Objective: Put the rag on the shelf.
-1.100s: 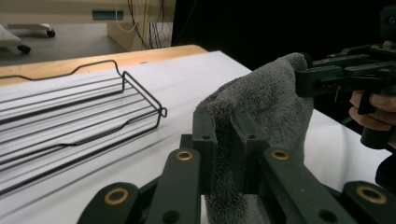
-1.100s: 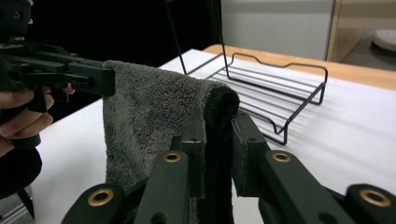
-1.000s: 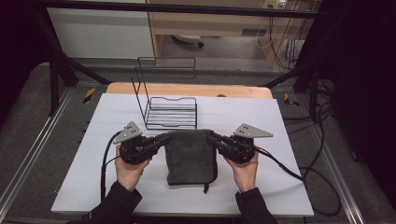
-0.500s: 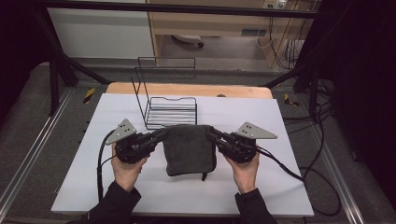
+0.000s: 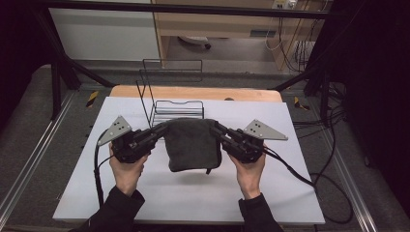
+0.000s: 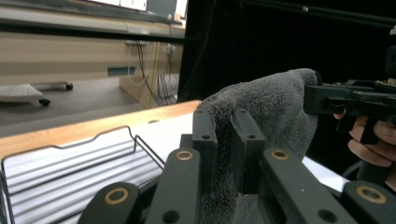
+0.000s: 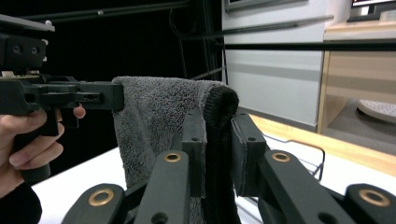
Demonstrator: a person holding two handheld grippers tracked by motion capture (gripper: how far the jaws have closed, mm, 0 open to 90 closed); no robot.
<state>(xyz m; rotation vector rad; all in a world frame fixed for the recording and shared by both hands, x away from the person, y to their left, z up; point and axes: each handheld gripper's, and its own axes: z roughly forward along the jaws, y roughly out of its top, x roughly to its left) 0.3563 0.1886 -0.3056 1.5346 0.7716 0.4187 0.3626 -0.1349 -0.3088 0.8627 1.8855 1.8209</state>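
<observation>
While you look down from the high view, the wire rack [image 5: 170, 108] on the counter [image 5: 270, 193] holds nothing, and your grey towel [image 5: 192, 144] hangs just in front of it, top edge stretched sideways, length dropping down. From the left gripper view, your left tool [image 6: 223, 154] is clamped on one top corner. From the right gripper view, your right tool [image 7: 218, 154] pinches the other.

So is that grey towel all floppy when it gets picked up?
Probably yes. The grey towel hangs limp between the left tongs and right tongs, sagging below its pinched top corners. It looks light, since corner grips alone carry it. Its fuzzy pile likely keeps it from slipping.
</observation>
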